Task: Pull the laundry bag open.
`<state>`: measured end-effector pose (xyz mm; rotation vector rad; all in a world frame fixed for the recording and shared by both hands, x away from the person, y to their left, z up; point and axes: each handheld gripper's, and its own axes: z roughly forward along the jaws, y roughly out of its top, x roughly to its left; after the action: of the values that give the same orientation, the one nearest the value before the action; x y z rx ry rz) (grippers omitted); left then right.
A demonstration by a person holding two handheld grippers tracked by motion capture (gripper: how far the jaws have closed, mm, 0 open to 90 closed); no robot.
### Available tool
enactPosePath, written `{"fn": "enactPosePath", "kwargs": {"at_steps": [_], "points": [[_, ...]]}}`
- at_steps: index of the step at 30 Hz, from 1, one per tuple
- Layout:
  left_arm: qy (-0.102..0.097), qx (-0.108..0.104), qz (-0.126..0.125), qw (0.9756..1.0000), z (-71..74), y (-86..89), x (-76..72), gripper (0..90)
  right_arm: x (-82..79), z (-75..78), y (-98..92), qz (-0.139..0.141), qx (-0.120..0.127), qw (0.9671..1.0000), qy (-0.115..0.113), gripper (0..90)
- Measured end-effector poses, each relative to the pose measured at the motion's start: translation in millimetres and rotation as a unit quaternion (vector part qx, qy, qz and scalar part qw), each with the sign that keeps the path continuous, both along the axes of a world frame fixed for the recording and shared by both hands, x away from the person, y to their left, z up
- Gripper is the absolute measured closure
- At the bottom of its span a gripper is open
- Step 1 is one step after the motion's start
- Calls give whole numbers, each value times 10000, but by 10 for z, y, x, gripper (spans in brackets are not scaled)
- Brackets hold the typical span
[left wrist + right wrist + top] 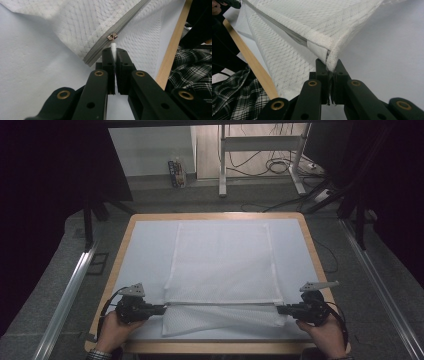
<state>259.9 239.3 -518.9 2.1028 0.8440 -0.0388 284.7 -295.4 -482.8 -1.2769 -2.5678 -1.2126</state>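
A: What did the room look like?

B: Dim, with a grey floor, dark curtains at both sides and a metal desk frame (260,157) with loose cables at twelve o'clock. In the middle stood a wood-edged bench (117,257) under a pale blue-white cover.

A: And the thing being worked on?

B: A white mesh laundry bag (222,260) lay flat at the centre of the bench, running from twelve o'clock down to six. Its near end was folded over and lifted a little, stretched between the two grippers.

A: How was it held?

B: The left gripper (159,309), at about seven o'clock, had its jaws pressed together on the white zipper pull (114,48). In the left gripper view, the metal slider (112,36) sat just above the jaw tips on the grey zipper (117,27), which ran up toward one o'clock. The right gripper (280,309), at about five o'clock, was clamped on the bag's hemmed corner (331,58), with mesh fanning away toward eleven o'clock in the right gripper view.

A: Anything around them?

B: A hand behind each gripper at the near edge, cables trailing, and a checked plaid garment (192,72) beyond the bench's wooden rim in both gripper views.
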Motion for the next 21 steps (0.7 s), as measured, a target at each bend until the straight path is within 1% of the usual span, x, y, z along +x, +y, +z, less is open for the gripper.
{"fn": "enactPosePath", "kwargs": {"at_steps": [1, 5, 7, 8, 9, 13, 16, 17, 21], "points": [[5, -22, 1, 10000, -3, 8, -1, 872, -1, -2, 3, 15, 28, 10000, 8, 850], [8, -35, 19, 10000, -2, 23, -2, 872, -3, -1, 14, 18, 8, 10000, 2, 851], [-5, 18, 66, 10000, -4, 34, -1, 872, -5, 0, 19, 18, -74, 10000, -21, 851], [8, -32, 70, 10000, -6, 50, 0, 872, -5, -3, 19, 7, -84, 10000, -19, 851], [8, -32, 70, 10000, -6, 50, 0, 872, -5, -3, 19, 7, -84, 10000, -19, 851], [-5, 22, 90, 10000, 0, 49, -3, 872, -7, 1, 26, 14, -110, 9999, -26, 851], [28, 50, 78, 10000, 0, 69, -4, 871, -6, 0, 20, -1, -143, 9999, -26, 851], [18, 45, 105, 9999, 11, 88, -15, 871, -4, -10, 27, 29, -94, 10000, 6, 850], [-10, 10, 167, 9999, 31, 131, -28, 871, -10, -6, 56, 98, -78, 9999, 8, 850]]}}
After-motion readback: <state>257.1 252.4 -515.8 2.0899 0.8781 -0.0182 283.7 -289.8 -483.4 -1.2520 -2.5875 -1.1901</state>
